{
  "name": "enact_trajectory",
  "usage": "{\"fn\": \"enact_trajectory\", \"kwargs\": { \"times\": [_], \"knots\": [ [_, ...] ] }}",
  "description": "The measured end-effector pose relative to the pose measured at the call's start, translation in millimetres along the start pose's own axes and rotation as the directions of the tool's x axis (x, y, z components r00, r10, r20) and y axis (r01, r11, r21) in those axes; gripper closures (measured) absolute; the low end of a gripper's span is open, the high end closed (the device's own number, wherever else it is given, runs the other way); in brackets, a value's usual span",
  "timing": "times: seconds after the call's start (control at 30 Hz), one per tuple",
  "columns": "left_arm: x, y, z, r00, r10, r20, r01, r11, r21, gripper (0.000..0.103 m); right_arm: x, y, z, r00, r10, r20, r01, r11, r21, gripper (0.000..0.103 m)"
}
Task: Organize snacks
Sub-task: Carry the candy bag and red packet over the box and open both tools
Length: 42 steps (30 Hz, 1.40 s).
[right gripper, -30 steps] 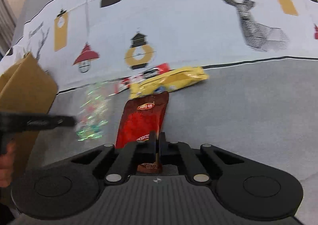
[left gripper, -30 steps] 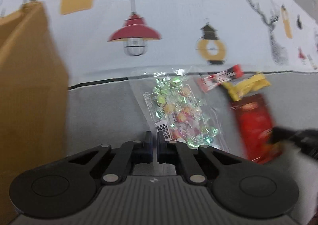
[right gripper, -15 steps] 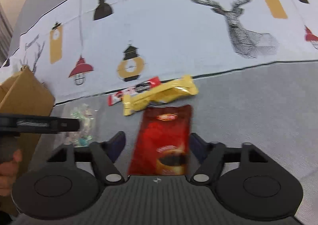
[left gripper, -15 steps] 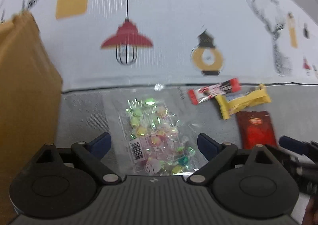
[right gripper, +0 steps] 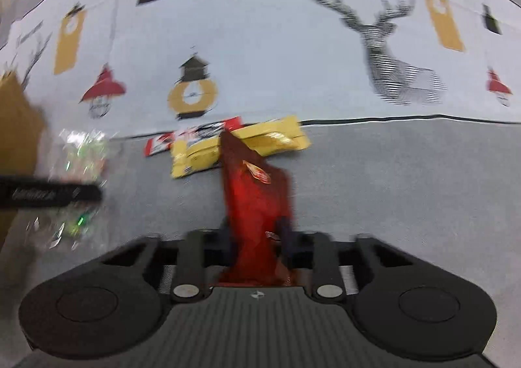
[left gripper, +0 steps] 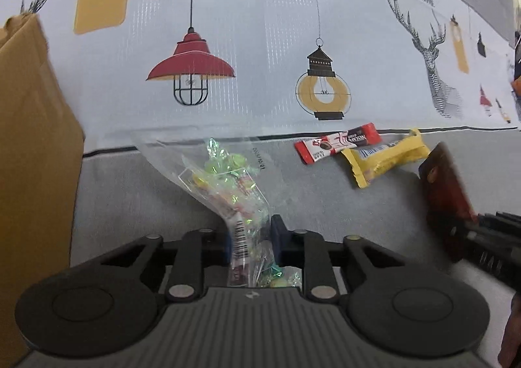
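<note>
My left gripper (left gripper: 252, 233) is shut on a clear bag of coloured candies (left gripper: 228, 172), whose far end tilts up off the grey cloth. My right gripper (right gripper: 257, 231) is shut on a red snack pouch (right gripper: 254, 192), lifted and tilted; the pouch also shows at the right of the left wrist view (left gripper: 444, 185). A red-and-white stick packet (left gripper: 337, 142) and a yellow wrapped bar (left gripper: 386, 158) lie on the cloth beyond. In the right wrist view the candy bag (right gripper: 81, 156) and the left gripper's finger (right gripper: 49, 194) appear blurred at the left.
A brown cardboard box (left gripper: 29, 156) stands close on the left. The table carries a grey cloth (left gripper: 325, 205) near me and a white cloth printed with lamps and deer (left gripper: 260, 59) behind. The stick packet (right gripper: 192, 137) and yellow bar (right gripper: 260, 143) lie by the cloths' seam.
Both grippers opened over their packets half a second ago and have now closed on them. The candy bag and the red pouch have come up off the cloth.
</note>
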<state>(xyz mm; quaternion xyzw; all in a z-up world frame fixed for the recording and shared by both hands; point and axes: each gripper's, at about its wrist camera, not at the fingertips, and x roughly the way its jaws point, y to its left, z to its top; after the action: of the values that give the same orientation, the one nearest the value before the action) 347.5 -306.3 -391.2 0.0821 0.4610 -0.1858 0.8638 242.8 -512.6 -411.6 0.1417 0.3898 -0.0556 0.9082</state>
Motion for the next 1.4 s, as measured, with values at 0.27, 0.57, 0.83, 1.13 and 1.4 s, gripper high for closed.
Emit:
{"fn": "enact_trajectory", "kwargs": {
  "times": [0.27, 0.57, 0.83, 1.13, 1.4],
  "knots": [
    [-24, 2, -15, 0.998, -0.063, 0.003, 0.063, 0.998, -0.010, 0.089, -19, -16, 0, 0.998, 0.050, 0.029, -0.052, 0.996, 0.077, 0.087],
    [-84, -1, -19, 0.995, -0.079, 0.063, 0.078, 0.997, 0.012, 0.089, -36, 0, -2, 0.998, 0.061, 0.034, -0.062, 0.998, 0.029, 0.094],
    [-147, 16, -26, 0.989, -0.067, 0.132, 0.064, 0.998, 0.022, 0.092, -59, 43, -3, 0.987, 0.141, 0.082, -0.147, 0.986, 0.079, 0.094],
    [-201, 70, -37, 0.979, -0.086, 0.183, 0.096, 0.994, -0.044, 0.093, -114, 140, -6, 0.957, 0.240, 0.162, -0.244, 0.970, 0.002, 0.094],
    [-320, 146, -29, 0.887, -0.063, 0.458, 0.120, 0.988, -0.098, 0.093, -192, 214, 23, 0.895, 0.332, 0.297, -0.327, 0.943, -0.068, 0.094]
  ]
}}
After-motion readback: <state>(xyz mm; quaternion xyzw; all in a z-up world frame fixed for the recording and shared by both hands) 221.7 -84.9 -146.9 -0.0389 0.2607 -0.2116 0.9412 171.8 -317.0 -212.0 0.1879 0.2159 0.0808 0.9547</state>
